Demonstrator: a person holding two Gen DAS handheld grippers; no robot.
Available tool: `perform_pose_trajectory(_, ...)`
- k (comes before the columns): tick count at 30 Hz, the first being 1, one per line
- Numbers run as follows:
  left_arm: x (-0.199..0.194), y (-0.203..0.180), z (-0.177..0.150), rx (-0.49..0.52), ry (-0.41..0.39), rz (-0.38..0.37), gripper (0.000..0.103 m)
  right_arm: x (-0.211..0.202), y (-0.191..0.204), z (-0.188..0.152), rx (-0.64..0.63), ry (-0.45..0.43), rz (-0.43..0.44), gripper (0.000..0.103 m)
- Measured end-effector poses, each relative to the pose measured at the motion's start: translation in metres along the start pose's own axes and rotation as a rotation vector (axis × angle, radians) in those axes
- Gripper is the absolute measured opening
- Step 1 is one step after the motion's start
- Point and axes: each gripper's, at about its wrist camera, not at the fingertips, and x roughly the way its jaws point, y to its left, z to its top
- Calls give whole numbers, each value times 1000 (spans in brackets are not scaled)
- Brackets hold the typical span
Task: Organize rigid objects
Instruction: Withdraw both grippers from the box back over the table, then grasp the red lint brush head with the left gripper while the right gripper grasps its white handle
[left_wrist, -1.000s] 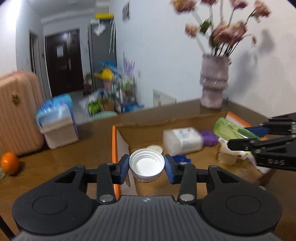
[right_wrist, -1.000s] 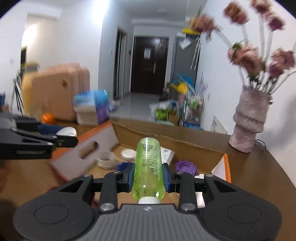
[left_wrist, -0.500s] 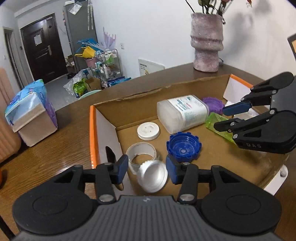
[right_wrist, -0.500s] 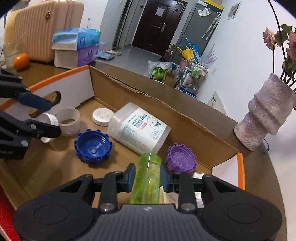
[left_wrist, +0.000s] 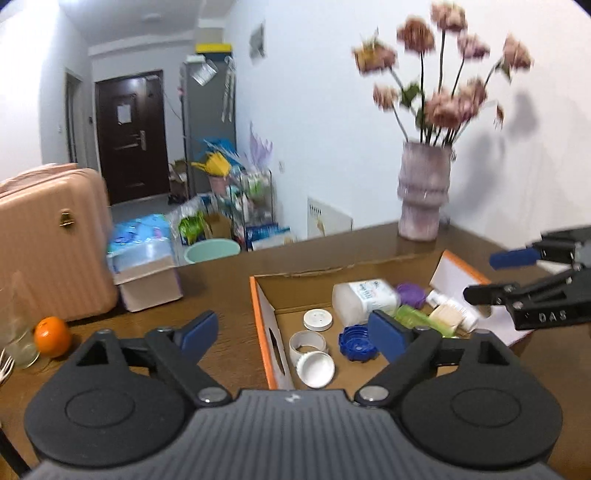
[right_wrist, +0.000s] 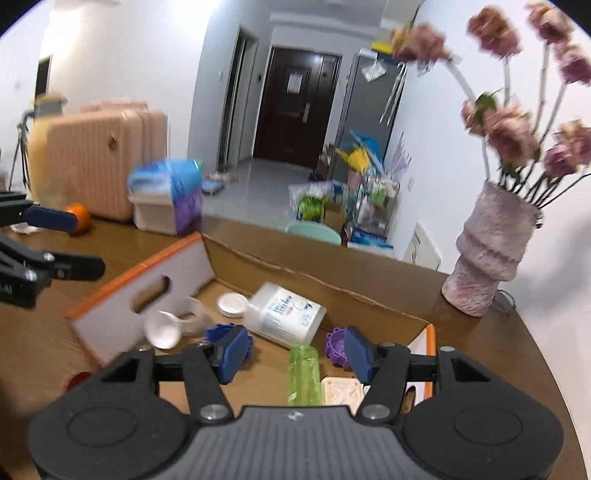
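Left gripper opening, emptied of the white cap, now lying in the cardboard box below its pads. Right gripper opening too, green bottle dropped beneath, no longer clamped.

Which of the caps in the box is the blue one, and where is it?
The blue cap, a ridged one lying open side up, sits near the box's middle, right of the white caps; the other coloured cap is purple.

1. The box is open on top, so the way in from above is free.
2. Its floor is crowded with caps, a jar and a green bottle.
3. A vase stands behind the box on the counter.
4. Bare counter lies left of the box, up to an orange.
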Motion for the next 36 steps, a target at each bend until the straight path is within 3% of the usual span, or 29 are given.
perform_pose_trajectory(3,-40,-1,-10,-30,-54,-3,99,-39,8,-14,25,-56,12,67)
perform_pose_trajectory(10,-124,-24,-58,-53,-157,-6,103,-123,34,-74,123,-149,23,73)
perform_pose_trajectory(17,-169,-52,-99,-34,-173,-3,103,-186,63,-131,169,-240,-9,78)
perform_pose_trajectory(20,-186,-53,-108,-40,-208,-3,103,-204,65,-154,211,-228,-43,80)
perform_pose_trajectory(23,-196,-53,-115,-61,-210,36,103,-214,63,-170,252,-247,-71,81)
perform_pose_trajectory(25,-198,-49,-123,-89,-215,25,103,-215,61,-175,279,-232,-68,81)
perform_pose_trajectory(30,-183,-45,-140,-106,-129,41,103,-214,66,-179,281,-226,-78,81)
perform_pose_trajectory(36,-168,-39,-153,-128,-95,68,103,-199,72,-181,265,-213,-64,80)
